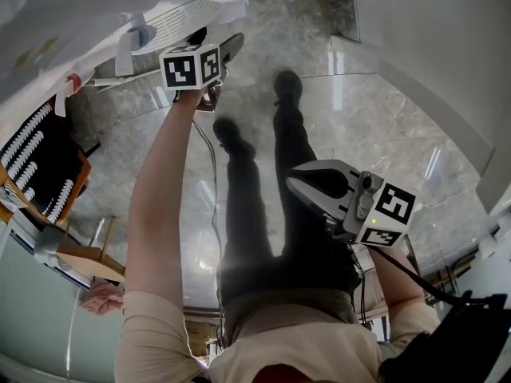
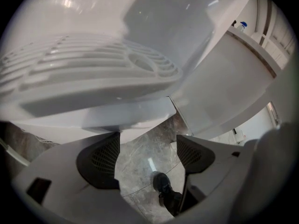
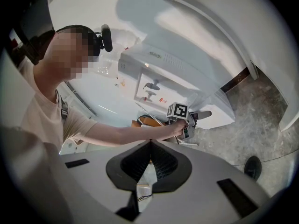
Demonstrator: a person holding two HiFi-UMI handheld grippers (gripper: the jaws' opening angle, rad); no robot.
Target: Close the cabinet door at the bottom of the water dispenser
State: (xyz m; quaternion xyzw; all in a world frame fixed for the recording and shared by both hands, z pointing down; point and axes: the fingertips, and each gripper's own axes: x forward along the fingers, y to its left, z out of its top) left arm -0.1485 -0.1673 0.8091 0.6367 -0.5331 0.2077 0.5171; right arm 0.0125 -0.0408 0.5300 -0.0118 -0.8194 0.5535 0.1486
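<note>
At 11 o'clock in the head view, the left gripper (image 1: 217,61) is held out at arm's length against the lower part of the white dispenser (image 1: 180,18), above the grey marble floor (image 1: 359,110). In the left gripper view its fingers (image 2: 100,160) are released, with only floor and a dark shoe (image 2: 161,183) between them. The dispenser's slatted vent (image 2: 93,71) fills the 12 o'clock half, and a flat white panel edge (image 2: 133,113) sits just above the fingers. Whether that panel is the door cannot be told. At 4 o'clock in the head view, the right gripper (image 1: 307,183) hangs near the person's hip, its fingers clenched on nothing.
</note>
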